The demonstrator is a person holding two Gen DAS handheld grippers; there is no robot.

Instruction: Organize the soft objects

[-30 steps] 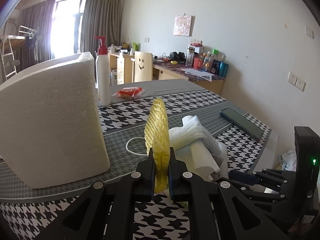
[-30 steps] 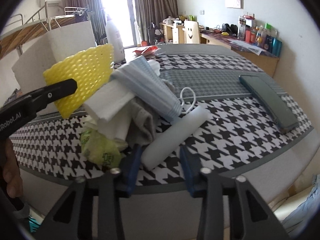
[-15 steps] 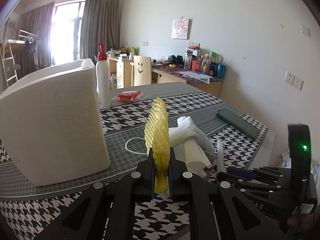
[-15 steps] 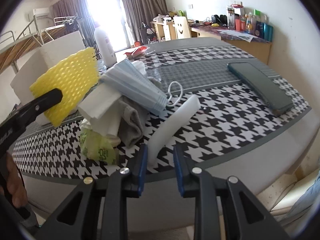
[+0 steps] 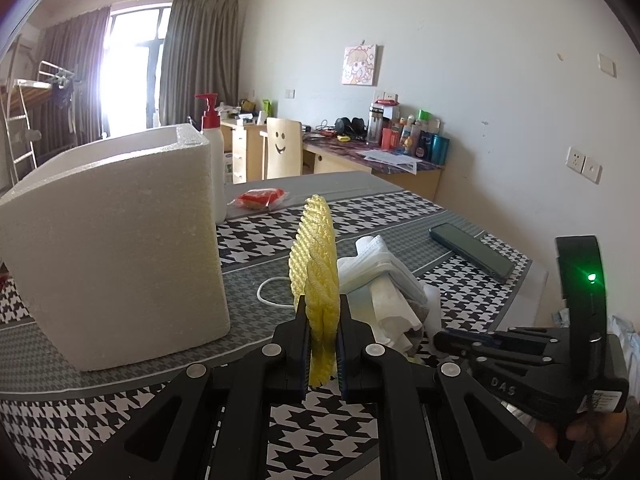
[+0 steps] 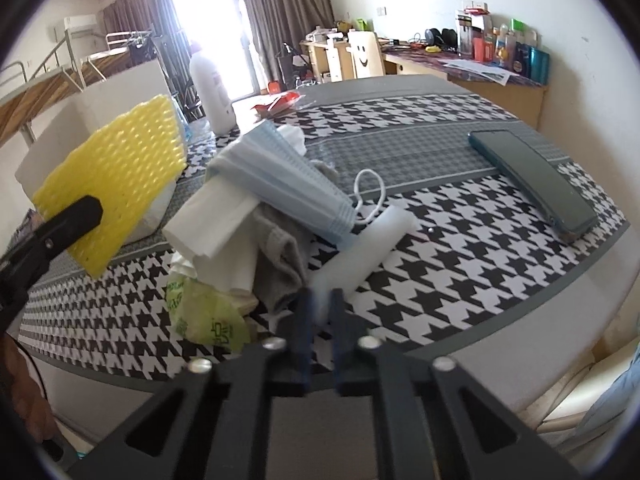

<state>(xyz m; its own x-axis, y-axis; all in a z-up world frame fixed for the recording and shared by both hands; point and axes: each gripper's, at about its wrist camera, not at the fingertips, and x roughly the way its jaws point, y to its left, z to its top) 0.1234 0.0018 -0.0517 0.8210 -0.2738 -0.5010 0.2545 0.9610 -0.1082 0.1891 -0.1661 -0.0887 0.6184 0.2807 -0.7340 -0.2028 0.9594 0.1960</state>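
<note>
My left gripper (image 5: pixel 323 312) is shut on a yellow foam net (image 5: pixel 316 264), held upright above the table; the net also shows in the right wrist view (image 6: pixel 116 184). My right gripper (image 6: pixel 320 304) is shut on the near end of a white foam roll (image 6: pixel 364 248) lying on the houndstooth table. A pile of soft things lies beside it: a blue face mask (image 6: pixel 280 188), white tissue (image 6: pixel 216 232), a grey cloth (image 6: pixel 280 264) and a green plastic bag (image 6: pixel 208 316). A white foam box (image 5: pixel 112 248) stands at the left.
A dark phone (image 6: pixel 532 184) lies at the table's right edge. A white pump bottle (image 5: pixel 214 160) and a red packet (image 5: pixel 260 199) stand behind the box. The table's front edge (image 6: pixel 460 356) is close to my right gripper.
My right gripper has closed on the end of the white foam roll. My left gripper has risen a little with the yellow net still in it.
</note>
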